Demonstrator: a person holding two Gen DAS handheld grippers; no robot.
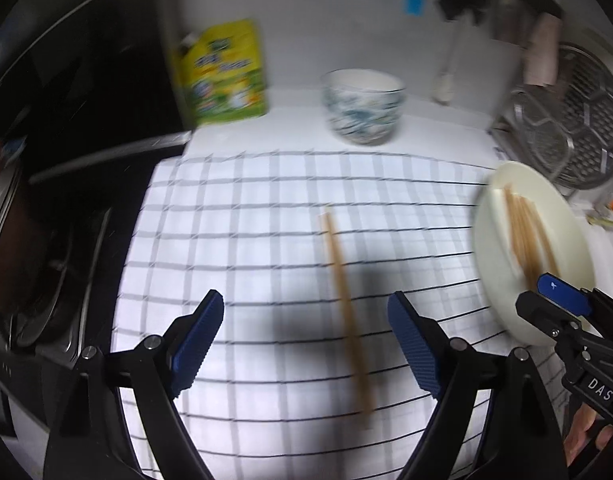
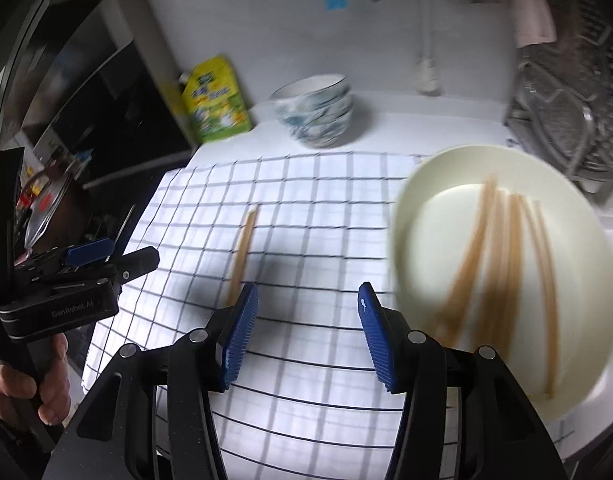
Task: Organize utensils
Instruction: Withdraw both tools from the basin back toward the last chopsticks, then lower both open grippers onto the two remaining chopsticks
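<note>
Wooden chopstick (image 1: 346, 308) lies on checked cloth (image 1: 246, 220) beneath the left gripper's (image 1: 306, 320) wide, empty fingers (image 1: 198, 332).

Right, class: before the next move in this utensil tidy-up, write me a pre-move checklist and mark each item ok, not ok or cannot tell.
1. Left tongs open and empty: ok.
2. Right tongs open and empty: ok.
3. All chopsticks gathered on the cream plate: not ok; a loose chopstick lies on the checked cloth.
4. Loose chopstick free of other items: ok.
5. Number of chopsticks on plate: cannot tell, blurred.
6. Patterned bowl clear of the chopstick: ok.
</note>
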